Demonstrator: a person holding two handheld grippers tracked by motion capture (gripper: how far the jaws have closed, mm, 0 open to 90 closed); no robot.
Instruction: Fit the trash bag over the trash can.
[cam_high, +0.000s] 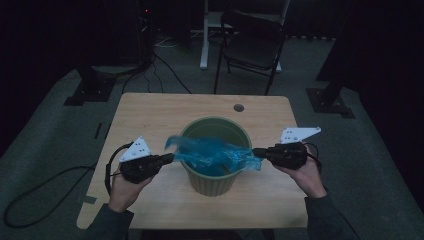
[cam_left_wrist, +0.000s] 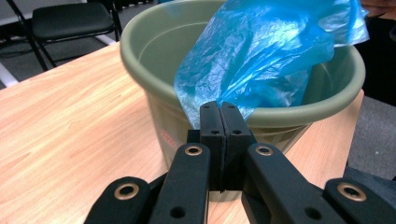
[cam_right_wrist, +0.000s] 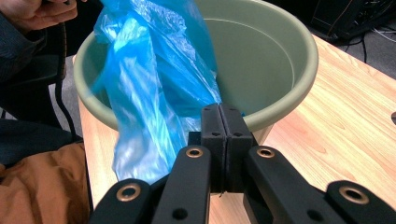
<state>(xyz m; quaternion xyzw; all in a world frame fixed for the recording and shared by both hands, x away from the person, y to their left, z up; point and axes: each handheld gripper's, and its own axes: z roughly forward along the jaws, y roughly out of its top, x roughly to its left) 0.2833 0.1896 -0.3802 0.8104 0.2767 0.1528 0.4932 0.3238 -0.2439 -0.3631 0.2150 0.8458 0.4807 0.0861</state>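
Observation:
A green plastic bin (cam_high: 216, 177) stands upright in the middle of the wooden table (cam_high: 150, 110). A blue plastic bag (cam_high: 212, 152) is stretched across its mouth and sags into it. My left gripper (cam_high: 172, 157) is at the bin's left rim, shut on the bag's left edge (cam_left_wrist: 196, 100). At the right rim, my right gripper (cam_high: 255, 151) is shut on the bag's other edge (cam_right_wrist: 196, 100). In the left gripper view the bin (cam_left_wrist: 159, 60) rises just behind the pinched pads, and in the right gripper view the bin (cam_right_wrist: 280, 56) does too.
The table has a round cable hole (cam_high: 238, 107) near its far edge. A black folding chair (cam_high: 252, 42) stands beyond the table. Cables (cam_high: 30, 200) trail over the grey carpet at the left.

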